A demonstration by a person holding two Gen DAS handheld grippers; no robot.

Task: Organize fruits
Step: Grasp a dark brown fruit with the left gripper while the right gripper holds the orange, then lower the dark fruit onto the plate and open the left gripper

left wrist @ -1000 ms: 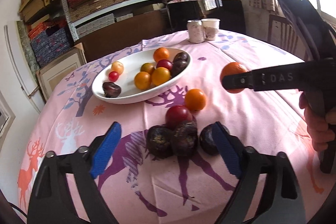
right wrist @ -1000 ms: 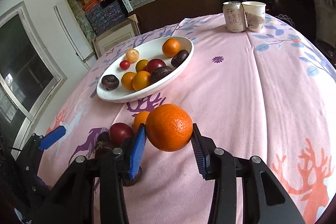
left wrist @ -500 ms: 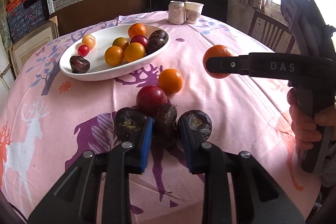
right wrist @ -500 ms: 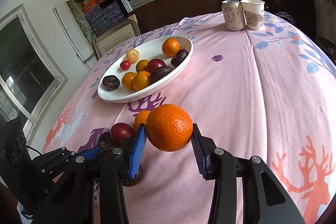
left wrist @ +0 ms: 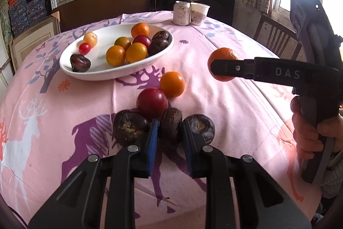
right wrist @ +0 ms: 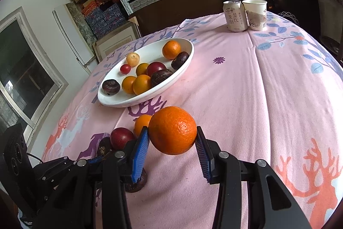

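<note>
A white oval bowl on the pink tablecloth holds several oranges, dark fruits and small red ones. In front of it lie a loose orange, a red fruit and three dark wrinkled fruits. My left gripper is shut on the middle dark fruit, down on the cloth; the other two dark fruits flank its fingers. My right gripper is shut on a large orange and holds it above the cloth; it also shows in the left wrist view.
A drinks can and a paper cup stand at the table's far edge. Shelves of boxes fill the back wall. A wooden chair stands at the right of the table.
My left gripper has moved in to the dark fruits and closed from wide open onto the middle one. My right gripper has held still with the orange.
</note>
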